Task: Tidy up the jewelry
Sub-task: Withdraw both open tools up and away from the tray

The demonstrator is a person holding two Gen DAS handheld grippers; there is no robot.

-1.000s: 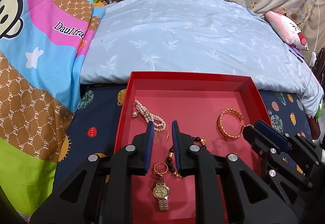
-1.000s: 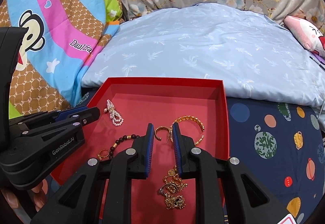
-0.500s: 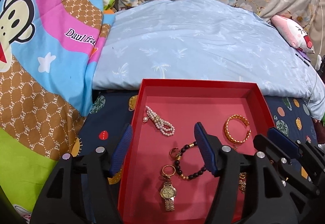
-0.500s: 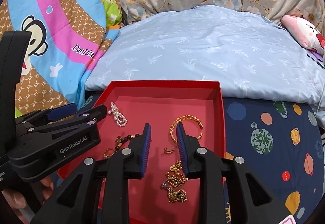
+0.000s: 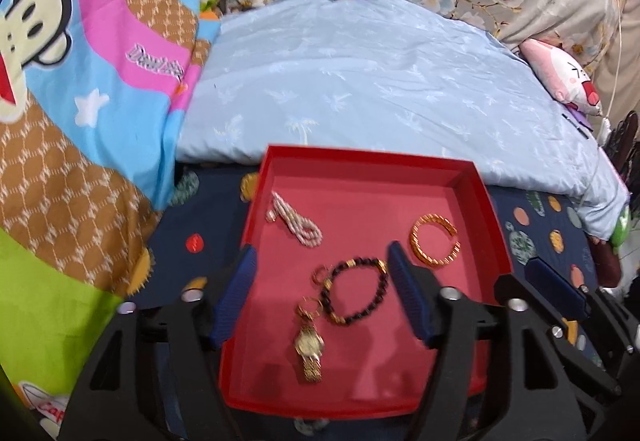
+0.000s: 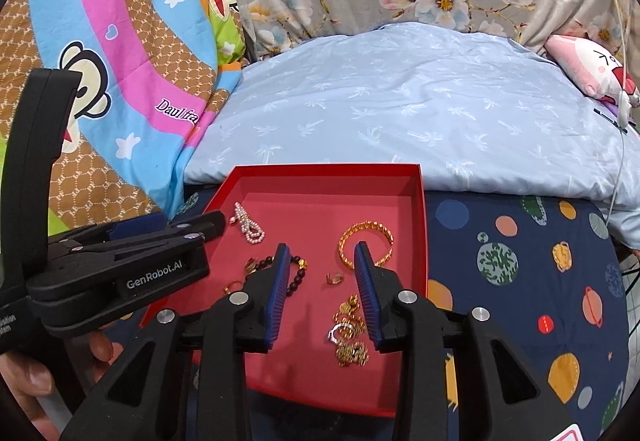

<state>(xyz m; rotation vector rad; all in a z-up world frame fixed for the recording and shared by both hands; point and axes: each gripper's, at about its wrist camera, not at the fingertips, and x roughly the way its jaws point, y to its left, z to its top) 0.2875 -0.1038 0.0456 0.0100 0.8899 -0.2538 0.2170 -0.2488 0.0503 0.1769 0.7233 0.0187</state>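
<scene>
A red tray [image 5: 472,177] [image 6: 418,209] lies on the bed and holds jewelry. In the left wrist view it holds a pearl strand [image 5: 296,219], a gold bangle [image 5: 434,245], a dark bead bracelet [image 5: 356,291], a small ring [image 5: 319,273] and a gold watch [image 5: 309,347]. My left gripper [image 5: 320,277] is open above the bead bracelet and holds nothing. My right gripper [image 6: 322,273] is open above a small gold earring [image 6: 334,278], with a gold chain pile [image 6: 350,333] between its fingers, and holds nothing. The bangle [image 6: 365,243] and pearls [image 6: 248,223] also show there.
The tray rests on a navy planet-print sheet [image 6: 520,281]. A light blue quilt [image 5: 380,93] lies behind it, a monkey-print blanket [image 5: 80,81] to the left, a pink plush toy [image 6: 588,69] at far right. A hand [image 6: 32,373] holds the left gripper's handle.
Both grippers have opened and drawn back and up from the tray. The left one let go of the dark bead bracelet, the right one of the small gold earring; both now lie in the tray.
</scene>
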